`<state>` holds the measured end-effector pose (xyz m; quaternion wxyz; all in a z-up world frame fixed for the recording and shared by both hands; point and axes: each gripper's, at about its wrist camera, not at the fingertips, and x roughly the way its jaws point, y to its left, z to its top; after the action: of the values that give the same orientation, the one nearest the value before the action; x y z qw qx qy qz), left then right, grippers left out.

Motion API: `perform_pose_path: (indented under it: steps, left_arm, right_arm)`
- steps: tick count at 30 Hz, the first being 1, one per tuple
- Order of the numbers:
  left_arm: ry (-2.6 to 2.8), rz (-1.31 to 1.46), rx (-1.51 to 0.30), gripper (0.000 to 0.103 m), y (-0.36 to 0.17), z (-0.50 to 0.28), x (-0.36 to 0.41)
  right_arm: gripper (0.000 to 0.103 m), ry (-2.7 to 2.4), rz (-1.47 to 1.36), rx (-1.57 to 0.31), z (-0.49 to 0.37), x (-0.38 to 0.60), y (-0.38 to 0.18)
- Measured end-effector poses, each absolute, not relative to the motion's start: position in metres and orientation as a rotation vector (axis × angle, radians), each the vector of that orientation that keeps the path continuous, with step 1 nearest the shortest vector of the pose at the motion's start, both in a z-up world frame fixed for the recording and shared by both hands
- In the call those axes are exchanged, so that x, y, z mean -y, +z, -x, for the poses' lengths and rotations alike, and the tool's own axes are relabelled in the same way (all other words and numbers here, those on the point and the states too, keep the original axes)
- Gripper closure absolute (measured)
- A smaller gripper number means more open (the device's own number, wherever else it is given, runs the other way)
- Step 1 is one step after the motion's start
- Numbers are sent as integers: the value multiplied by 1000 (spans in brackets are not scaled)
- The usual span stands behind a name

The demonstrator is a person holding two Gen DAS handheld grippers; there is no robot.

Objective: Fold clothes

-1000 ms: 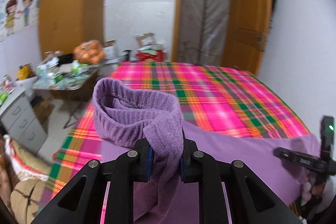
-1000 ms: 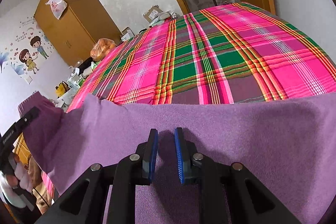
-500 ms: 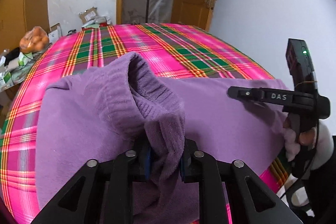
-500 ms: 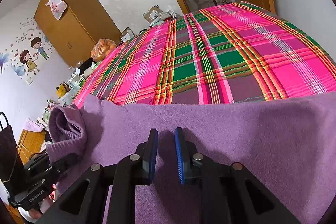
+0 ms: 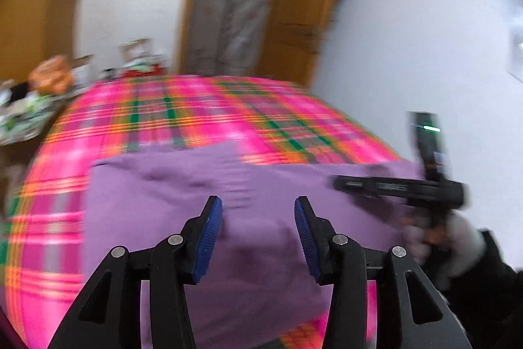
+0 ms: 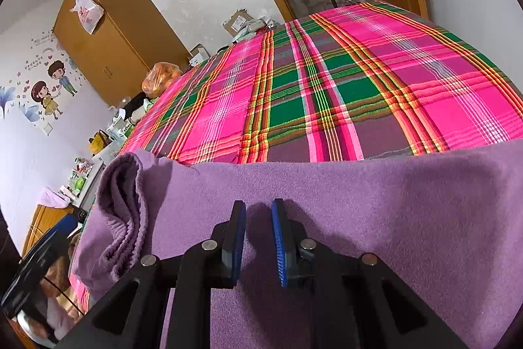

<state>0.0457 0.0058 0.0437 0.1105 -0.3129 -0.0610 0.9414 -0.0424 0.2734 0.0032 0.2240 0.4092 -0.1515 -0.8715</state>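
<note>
The purple garment [image 6: 359, 201] is lying flat on the near part of the plaid bedspread [image 6: 343, 80], its near portion hanging toward the bed's front edge. At its left end, in the right wrist view, a ribbed cuff section [image 6: 124, 205] is lying folded over onto the main panel, forming a raised, rumpled ridge.

The left gripper [image 5: 258, 228] is hovering above the garment with its jaws spread wide and nothing between the blue pads [image 5: 209, 237]; this view is motion-blurred. The right gripper [image 6: 258, 237] is sitting low over the garment with a narrow gap showing between its pads, and no fabric is visibly pinched there. In the left wrist view the right gripper is appearing at the garment's right end, with a gloved hand [image 5: 438, 237] wrapped around its handle.

Surroundings: a cluttered side table [image 6: 111, 133] is standing just beside the bed's left edge, carrying bottles, boxes and an orange bag [image 6: 161, 77]. A wooden wardrobe [image 6: 111, 31] is standing behind it with a plastic bag hanging from its top. Boxes [image 6: 245, 22] are sitting past the far end of the bed, near a wooden door frame [image 5: 242, 8].

The far two-thirds of the bedspread are lying bare, giving unobstructed surface beyond the garment. A white wall [image 5: 425, 38] is running close along the bed's right edge.
</note>
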Motion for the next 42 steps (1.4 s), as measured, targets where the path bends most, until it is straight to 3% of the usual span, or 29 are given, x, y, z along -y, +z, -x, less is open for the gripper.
perform_pose_path:
  steps: [4, 8, 15, 29, 42]
  left_arm:
    - [2906, 975, 233, 55, 42, -40, 20]
    - [2934, 1022, 259, 55, 32, -34, 33]
    - [2963, 1104, 302, 55, 13, -25, 53]
    - [2936, 1126, 349, 55, 6, -24, 55]
    - [2946, 1142, 319, 55, 5, -24, 52]
  right_arm:
    - [84, -2411, -1124, 403, 41, -272, 4]
    - [68, -2445, -1098, 338, 32, -263, 14]
    - [59, -2349, -1004, 293, 21, -230, 41]
    - [44, -2122, -1033, 178, 30, -151, 36]
    - [37, -2092, -1001, 177, 36, -135, 43]
